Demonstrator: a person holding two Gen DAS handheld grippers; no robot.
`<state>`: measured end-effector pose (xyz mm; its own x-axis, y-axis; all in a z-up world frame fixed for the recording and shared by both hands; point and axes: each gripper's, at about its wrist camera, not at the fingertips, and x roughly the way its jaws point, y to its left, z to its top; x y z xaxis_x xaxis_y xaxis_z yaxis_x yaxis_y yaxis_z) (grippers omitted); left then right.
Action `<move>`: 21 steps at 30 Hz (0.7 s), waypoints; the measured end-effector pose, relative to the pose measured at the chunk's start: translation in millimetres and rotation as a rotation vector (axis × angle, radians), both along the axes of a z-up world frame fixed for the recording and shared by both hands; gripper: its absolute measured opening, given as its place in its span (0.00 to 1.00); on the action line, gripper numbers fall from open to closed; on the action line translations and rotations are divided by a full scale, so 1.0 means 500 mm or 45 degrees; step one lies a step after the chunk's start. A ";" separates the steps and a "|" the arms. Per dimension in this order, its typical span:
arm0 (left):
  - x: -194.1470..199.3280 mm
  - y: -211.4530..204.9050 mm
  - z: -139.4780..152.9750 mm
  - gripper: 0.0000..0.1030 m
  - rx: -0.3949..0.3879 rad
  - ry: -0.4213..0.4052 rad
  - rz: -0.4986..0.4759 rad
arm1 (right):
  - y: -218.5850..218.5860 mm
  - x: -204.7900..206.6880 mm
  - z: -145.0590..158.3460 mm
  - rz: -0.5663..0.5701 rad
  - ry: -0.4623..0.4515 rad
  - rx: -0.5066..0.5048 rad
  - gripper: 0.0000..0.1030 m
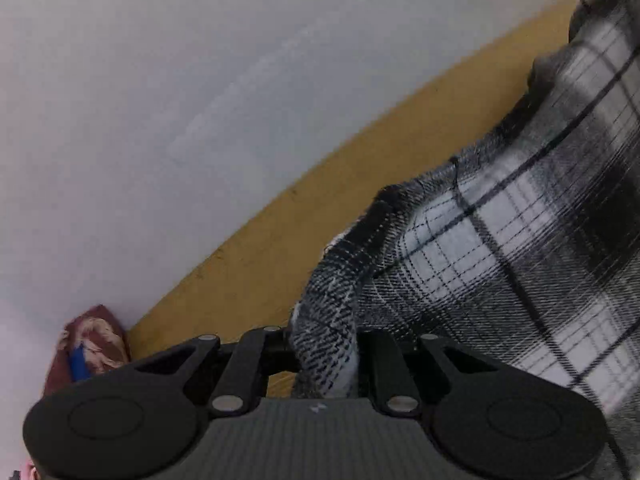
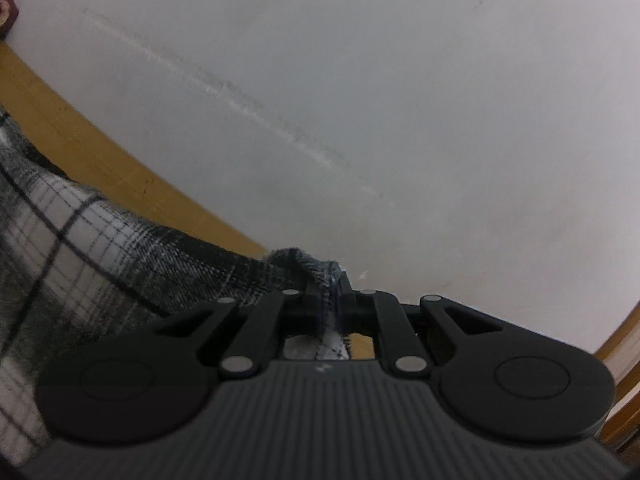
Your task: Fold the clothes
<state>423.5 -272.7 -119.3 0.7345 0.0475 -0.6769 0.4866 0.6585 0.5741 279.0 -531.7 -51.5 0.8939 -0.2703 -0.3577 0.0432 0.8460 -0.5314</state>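
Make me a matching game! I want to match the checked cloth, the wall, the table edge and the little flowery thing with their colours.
Things:
1. checked cloth
2. wall
3. table edge
4. flowery bundle

Colours:
a. mustard yellow
b. dark red with pale flowers
c. black, grey and white
d. plain whitish grey

Pairs: 1-c, 2-d, 3-a, 4-b.

Extra: the left gripper and right gripper each pinch a bit of the cloth.

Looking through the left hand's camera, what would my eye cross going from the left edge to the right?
Maroon floral patterned cloth bundle → bare mustard-yellow tabletop strip → black-and-white plaid flannel garment, its edge clamped in the left tool.
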 end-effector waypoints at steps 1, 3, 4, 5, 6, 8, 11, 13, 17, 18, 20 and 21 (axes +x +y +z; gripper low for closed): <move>0.006 0.001 -0.007 0.15 -0.005 0.016 -0.001 | 0.032 -0.017 -0.005 0.015 0.001 0.020 0.10; -0.005 0.009 0.001 0.15 -0.016 -0.004 -0.035 | 0.037 -0.056 0.000 0.067 -0.022 0.052 0.10; -0.021 0.015 0.009 0.15 -0.007 -0.026 -0.067 | 0.032 -0.095 0.005 0.105 -0.043 0.061 0.10; -0.038 0.021 0.018 0.15 0.003 -0.050 -0.101 | 0.029 -0.132 0.012 0.148 -0.067 0.062 0.10; -0.064 0.029 0.027 0.15 0.016 -0.086 -0.136 | 0.026 -0.170 0.021 0.191 -0.086 0.057 0.10; -0.121 0.049 0.042 0.16 0.031 -0.149 -0.191 | 0.021 -0.253 0.035 0.267 -0.105 0.050 0.10; -0.216 0.082 0.037 0.16 0.039 -0.177 -0.237 | 0.020 -0.382 0.027 0.336 -0.072 0.053 0.10; -0.277 0.099 0.015 0.16 0.047 -0.156 -0.264 | 0.029 -0.446 0.000 0.372 -0.001 0.024 0.10; -0.373 0.107 -0.081 0.18 0.095 -0.031 -0.318 | 0.056 -0.485 -0.096 0.340 0.197 0.001 0.10; -0.387 0.106 -0.109 0.18 0.115 0.000 -0.322 | 0.061 -0.489 -0.118 0.318 0.238 0.000 0.10; -0.410 0.103 -0.150 0.16 0.147 0.018 -0.325 | 0.065 -0.488 -0.161 0.268 0.322 0.011 0.13; -0.419 0.100 -0.161 0.18 0.159 0.001 -0.324 | 0.067 -0.484 -0.176 0.239 0.362 0.020 0.14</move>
<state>214.0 -222.6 -199.8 0.7327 -0.0557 -0.6782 0.6280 0.4393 0.6424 37.0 -498.1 -139.6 0.7913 -0.1031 -0.6027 -0.2621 0.8334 -0.4866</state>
